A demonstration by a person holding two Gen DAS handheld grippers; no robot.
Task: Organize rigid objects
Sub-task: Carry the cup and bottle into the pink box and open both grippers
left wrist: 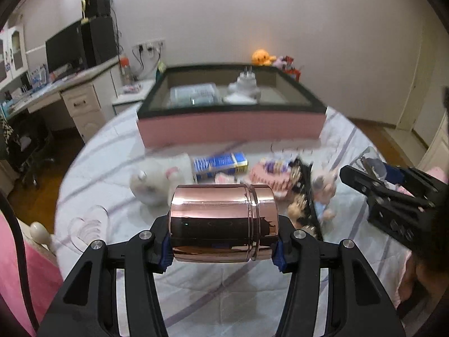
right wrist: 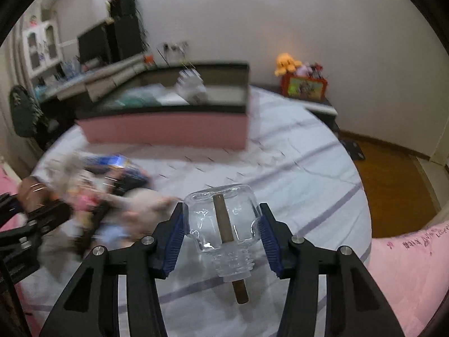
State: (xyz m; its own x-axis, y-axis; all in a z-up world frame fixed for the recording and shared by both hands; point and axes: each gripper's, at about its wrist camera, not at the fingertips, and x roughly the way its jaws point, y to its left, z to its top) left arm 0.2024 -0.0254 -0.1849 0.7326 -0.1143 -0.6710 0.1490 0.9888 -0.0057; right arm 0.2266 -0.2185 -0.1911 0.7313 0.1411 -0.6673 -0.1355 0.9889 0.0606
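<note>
Blurring pile (right wrist: 92, 196), left hand-held gripper (left wrist: 223, 250) clamping copper canister (left wrist: 223, 221)

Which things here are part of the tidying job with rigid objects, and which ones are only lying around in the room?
Part of the job:
- rose-gold canister, held in the left gripper
- glass bottle with a brown stick, held in the right gripper
- pink storage box
- blue carton on the bed

Only lying around:
- white plush toy
- orange plush
- monitor
</note>
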